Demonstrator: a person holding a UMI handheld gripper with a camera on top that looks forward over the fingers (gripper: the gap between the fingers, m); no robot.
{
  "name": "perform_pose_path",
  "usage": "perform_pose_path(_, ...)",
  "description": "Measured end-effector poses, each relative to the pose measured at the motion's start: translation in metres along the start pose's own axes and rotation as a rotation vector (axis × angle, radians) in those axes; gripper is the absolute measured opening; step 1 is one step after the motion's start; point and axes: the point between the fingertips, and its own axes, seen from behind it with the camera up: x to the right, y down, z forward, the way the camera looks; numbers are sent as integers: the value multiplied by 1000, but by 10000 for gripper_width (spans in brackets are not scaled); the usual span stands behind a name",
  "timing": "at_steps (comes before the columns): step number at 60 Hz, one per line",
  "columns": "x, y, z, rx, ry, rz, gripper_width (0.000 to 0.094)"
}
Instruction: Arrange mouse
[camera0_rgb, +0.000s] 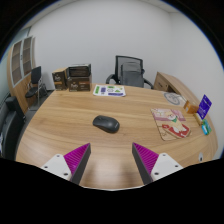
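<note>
My gripper (112, 160) is hovering with its fingers apart, holding nothing. The mouse (106, 124) is lying on the wooden table (60, 125), beyond the fingers, well apart from them. To the right of the mouse, a colourful mat (170, 122) is lying. I am judging the mouse light, hard and smooth, so I am planning to grip its two long sides.

My gripper (111, 160) hangs above the near edge of the wooden table (60, 125), fingers spread wide with nothing between them. The black mouse (106, 124) lies on the table just ahead of them, clear of both pads (77, 156). A colourful mat (171, 122) lies to its right; papers (109, 90) and a black chair (130, 70) sit at the far side.
</note>
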Motion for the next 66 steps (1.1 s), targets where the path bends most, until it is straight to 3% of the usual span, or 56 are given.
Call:
perform_pose_path(20,-4,-21,90,49,35,-22,867)
perform_pose_path(34,1,-29,145,32,45,-32,872)
perform_pose_path(66,26,-67,198,47,52,11,865)
